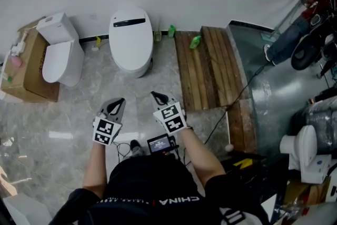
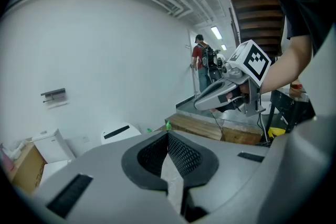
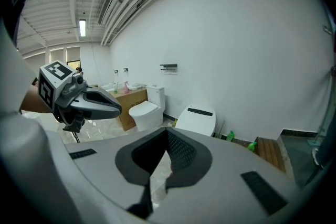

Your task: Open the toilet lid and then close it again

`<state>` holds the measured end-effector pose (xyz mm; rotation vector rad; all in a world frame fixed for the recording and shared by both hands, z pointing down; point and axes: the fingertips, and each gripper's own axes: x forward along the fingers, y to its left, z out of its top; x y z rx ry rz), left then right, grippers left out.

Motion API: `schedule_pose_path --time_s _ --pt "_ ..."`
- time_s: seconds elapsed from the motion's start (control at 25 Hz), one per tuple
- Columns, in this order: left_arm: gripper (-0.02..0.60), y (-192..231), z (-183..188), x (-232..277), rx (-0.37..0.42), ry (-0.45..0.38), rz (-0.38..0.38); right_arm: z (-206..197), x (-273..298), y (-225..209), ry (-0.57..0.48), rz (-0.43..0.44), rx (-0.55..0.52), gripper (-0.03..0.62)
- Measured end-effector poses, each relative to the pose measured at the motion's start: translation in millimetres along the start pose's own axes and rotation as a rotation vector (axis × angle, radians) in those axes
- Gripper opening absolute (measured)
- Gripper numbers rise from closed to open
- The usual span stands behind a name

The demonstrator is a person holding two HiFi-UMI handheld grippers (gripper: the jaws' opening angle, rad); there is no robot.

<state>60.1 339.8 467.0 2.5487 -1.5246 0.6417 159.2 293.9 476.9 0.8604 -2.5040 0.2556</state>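
Note:
The white toilet (image 1: pixel 130 39) stands against the far wall with its lid down and a black strip near the back. It also shows in the left gripper view (image 2: pixel 119 134) and the right gripper view (image 3: pixel 197 119). My left gripper (image 1: pixel 119 101) and right gripper (image 1: pixel 155 95) hover side by side over the marble floor, well short of the toilet's front and pointing toward it. Both are shut with nothing between their jaws (image 2: pixel 168 135) (image 3: pixel 167 131). Each gripper view shows the other gripper beside it, the right gripper (image 2: pixel 198 105) and the left gripper (image 3: pixel 117 109).
A second white toilet (image 1: pixel 60 55) and a cardboard box (image 1: pixel 29 68) stand at the left. A wooden pallet (image 1: pixel 208 66) with green bottles (image 1: pixel 195 41) lies to the right, then a metal floor plate (image 1: pixel 274 92). Cables (image 1: pixel 226 113) trail by my feet. A person (image 2: pixel 201 60) stands far off.

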Motion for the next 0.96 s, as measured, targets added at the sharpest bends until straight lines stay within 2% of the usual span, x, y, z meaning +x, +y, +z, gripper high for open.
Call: schedule_pose_path --time_s 0.32,0.56,0.96 --pt "0.009 6.0 7.6 4.0 0.007 -0.014 0.006 9.0 -0.5 -1.3 -0.019 0.004 -0.002 0.012" --pt "0.011 -4.4 8.6 5.5 0.02 -0.028 -0.033 8.6 -1.8 -1.3 -0.018 0.0 -0.008 0.012" --pt "0.011 -10.8 3.4 7.4 0.036 -0.011 -0.038 6.2 -4.0 -2.4 -0.018 0.002 -0.006 0.012"
